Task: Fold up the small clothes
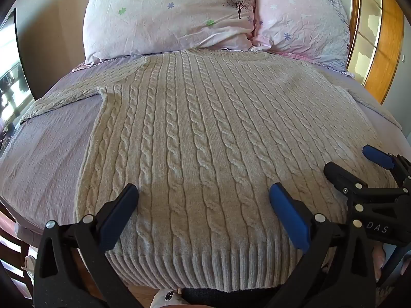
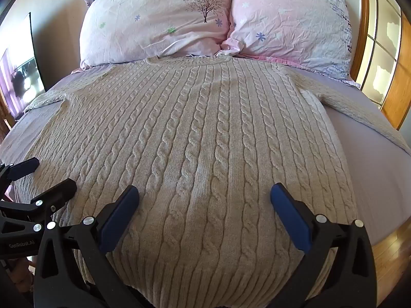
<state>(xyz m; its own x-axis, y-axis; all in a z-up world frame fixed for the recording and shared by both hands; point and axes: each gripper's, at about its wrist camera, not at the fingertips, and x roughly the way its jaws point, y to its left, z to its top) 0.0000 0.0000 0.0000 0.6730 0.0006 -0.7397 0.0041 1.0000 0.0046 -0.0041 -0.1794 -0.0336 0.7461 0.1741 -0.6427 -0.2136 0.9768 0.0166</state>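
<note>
1. Nearest, the left gripper (image 1: 204,196) hangs released, fingers spread wide, over the ribbed hem.
2. The right gripper (image 2: 205,197) is equally slack, just beside it.
3. The sweater (image 1: 205,133) lies flat on the bed (image 1: 46,159): hem near, collar far by the pillows (image 2: 159,25), sleeves outstretched.
4. Folding looks unstarted; next, probably grasp a sleeve or side edge.

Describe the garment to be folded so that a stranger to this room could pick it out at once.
On the bed, below two flowered pillows, lies a sweater, spread flat with sleeves out. Unlike the smooth lilac sheet and pink pillows, it is beige, thick and cable-knit.
</note>
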